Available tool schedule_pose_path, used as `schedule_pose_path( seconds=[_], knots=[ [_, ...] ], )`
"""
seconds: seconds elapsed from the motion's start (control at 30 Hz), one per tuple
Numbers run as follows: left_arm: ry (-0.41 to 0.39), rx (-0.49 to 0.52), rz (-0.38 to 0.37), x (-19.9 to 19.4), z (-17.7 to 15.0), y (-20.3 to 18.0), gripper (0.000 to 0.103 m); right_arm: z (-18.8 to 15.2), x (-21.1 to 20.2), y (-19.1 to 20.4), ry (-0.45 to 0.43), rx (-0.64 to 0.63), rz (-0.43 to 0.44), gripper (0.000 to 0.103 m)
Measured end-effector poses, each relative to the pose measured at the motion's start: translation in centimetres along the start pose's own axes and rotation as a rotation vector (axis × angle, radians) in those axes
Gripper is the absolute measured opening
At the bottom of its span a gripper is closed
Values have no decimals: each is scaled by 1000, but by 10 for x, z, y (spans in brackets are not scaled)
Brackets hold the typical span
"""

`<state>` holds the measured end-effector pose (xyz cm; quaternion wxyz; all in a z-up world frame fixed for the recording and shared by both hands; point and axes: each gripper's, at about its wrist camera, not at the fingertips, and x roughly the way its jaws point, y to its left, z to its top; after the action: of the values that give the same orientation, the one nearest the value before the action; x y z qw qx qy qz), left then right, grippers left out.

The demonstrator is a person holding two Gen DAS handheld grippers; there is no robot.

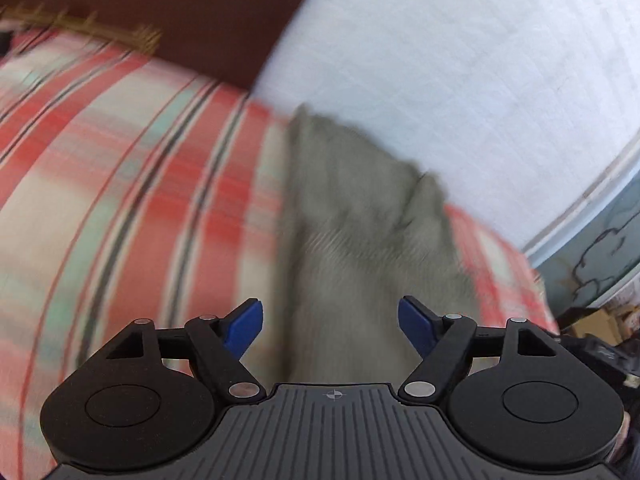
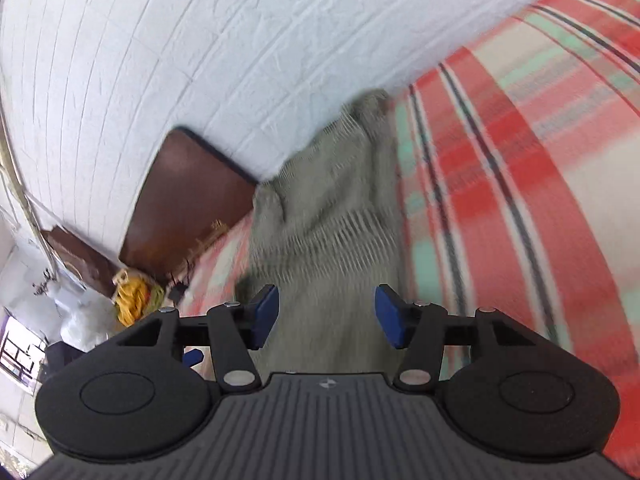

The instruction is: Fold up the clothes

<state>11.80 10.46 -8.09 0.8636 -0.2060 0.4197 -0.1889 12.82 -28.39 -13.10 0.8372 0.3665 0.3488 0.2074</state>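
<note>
we are looking along two hand-held grippers over a bed. both views are smeared with motion blur.

in the left wrist view, our left gripper (image 1: 330,326) is sitting at 6 o'clock with its blue pads (image 1: 245,328) standing wide apart, gripping nothing. a grey-green garment (image 1: 352,232) is lying in a long strip on the blanket (image 1: 120,184), running from between the pads up toward 12 o'clock, where its far end is reaching the white wall (image 1: 460,60). the blanket is plaid, in red, cream and mint, and is filling the view from 7 to 10 o'clock. a dark brown headboard (image 1: 192,12) is showing at 11 o'clock.

in the right wrist view, our right gripper (image 2: 327,317) is also at 6 o'clock, its pads (image 2: 390,316) spread apart and empty. the same garment (image 2: 332,216) is stretching from between them up toward 12 o'clock, ribbed in texture, its far end bunching by the wall (image 2: 200,40). the blanket (image 2: 520,160) is lying from 1 to 4 o'clock. the headboard (image 2: 188,196) is leaning at 9 o'clock, and something yellow (image 2: 134,296) is sitting below it at 8 o'clock; we cannot tell what it is.
</note>
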Motion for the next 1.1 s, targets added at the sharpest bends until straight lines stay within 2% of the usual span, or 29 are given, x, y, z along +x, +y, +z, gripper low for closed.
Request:
schedule_pose_path(
  seconds=[0.07, 0.13, 0.23, 0.3, 0.53, 0.57, 0.6, 0.67, 0.7, 0.8, 0.93, 1.1],
  knots=[
    [30, -21, 2, -2, -17, 13, 83, -14, -10, -2, 14, -2, -13, 59],
    [12, 6, -17, -10, -25, 10, 84, -28, -19, -4, 27, -4, -27, 59],
    [45, 8, -83, -11, -29, 6, 84, -48, -34, -8, 48, -7, -47, 59],
    [55, 43, -88, -8, -33, 4, 84, -59, -40, -9, 61, -7, -54, 59],
    [33, 20, -143, 15, -26, 2, 83, -52, -14, -5, 91, -10, -63, 58],
    [32, 25, -144, 19, -25, 0, 75, -50, -10, -4, 95, -10, -66, 47],
    [28, 39, -127, 22, -25, -3, 50, -49, -6, -4, 99, -10, -68, 29],
    [26, 60, -105, 23, -26, -5, 28, -48, -4, -10, 110, 40, -56, 21],
    [27, 45, -107, 21, -27, -3, 22, -47, -5, -14, 112, 73, -42, 19],
    [14, 7, -115, 3, -30, 3, 13, -49, -14, -11, 113, 79, -20, 16],
    [10, 25, -125, -30, -43, -1, 12, -53, -41, -1, 136, 71, 49, 15],
    [30, 55, -151, -66, -86, -8, 13, -75, -86, 13, 179, 19, 62, 16]
  ],
)
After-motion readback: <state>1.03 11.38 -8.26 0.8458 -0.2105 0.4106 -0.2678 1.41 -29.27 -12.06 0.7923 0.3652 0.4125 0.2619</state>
